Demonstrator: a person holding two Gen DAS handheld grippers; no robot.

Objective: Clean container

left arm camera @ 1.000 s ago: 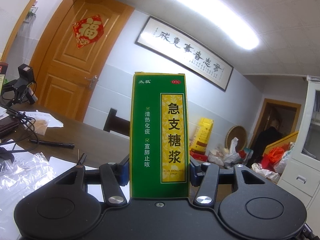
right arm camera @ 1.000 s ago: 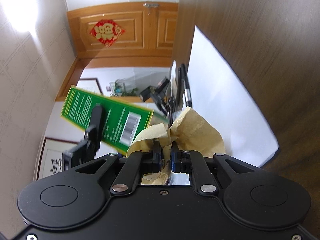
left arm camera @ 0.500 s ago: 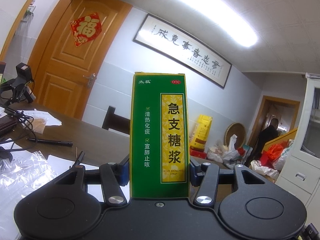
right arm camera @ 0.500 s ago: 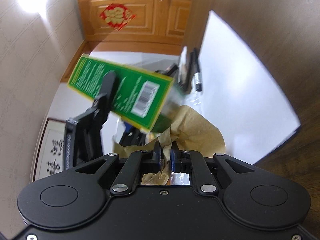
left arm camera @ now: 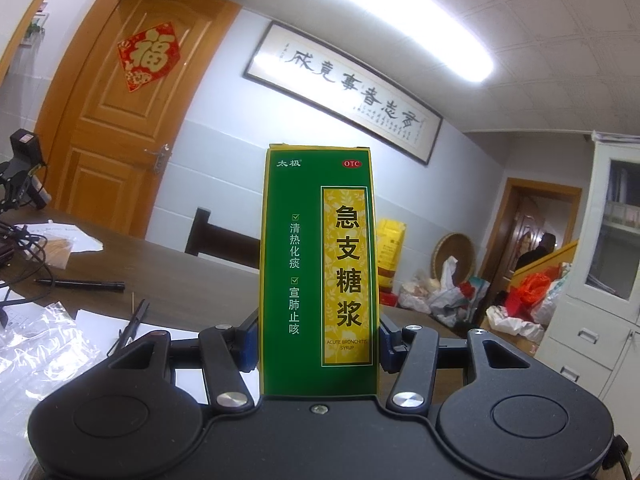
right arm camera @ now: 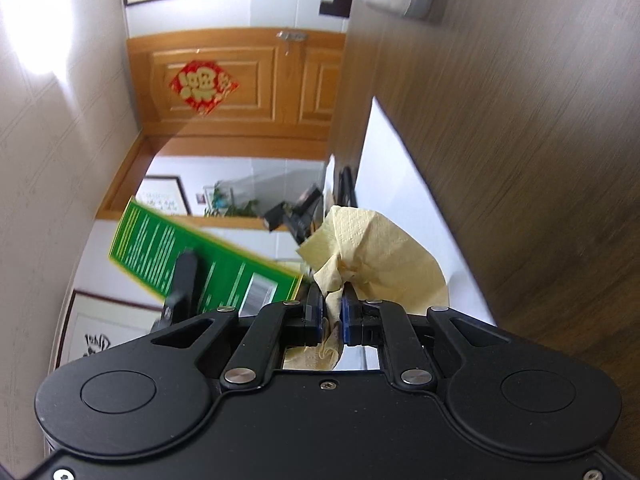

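A tall green and yellow medicine box (left arm camera: pixel 318 272) stands upright between the blue pads of my left gripper (left arm camera: pixel 316 340), which is shut on its lower half and holds it above the desk. In the right wrist view the same box (right arm camera: pixel 204 270) shows its back with a barcode, left of my right gripper (right arm camera: pixel 331 304). That gripper is rolled on its side and shut on a crumpled yellow paper napkin (right arm camera: pixel 376 260). The napkin's edge lies close to the box's end; whether they touch I cannot tell.
A dark wooden desk (left arm camera: pixel 160 268) carries a black pen (left arm camera: pixel 80 283), white paper (right arm camera: pixel 396 200), clear plastic bags (left arm camera: pixel 36 344) and cables at the left. A chair back (left arm camera: pixel 208 236) stands behind the desk. Bags and a cabinet (left arm camera: pixel 600 280) fill the room's right side.
My right gripper with the napkin has shifted, so the green box slid across its view and now sits lower and to the left. The left gripper and box stayed still.
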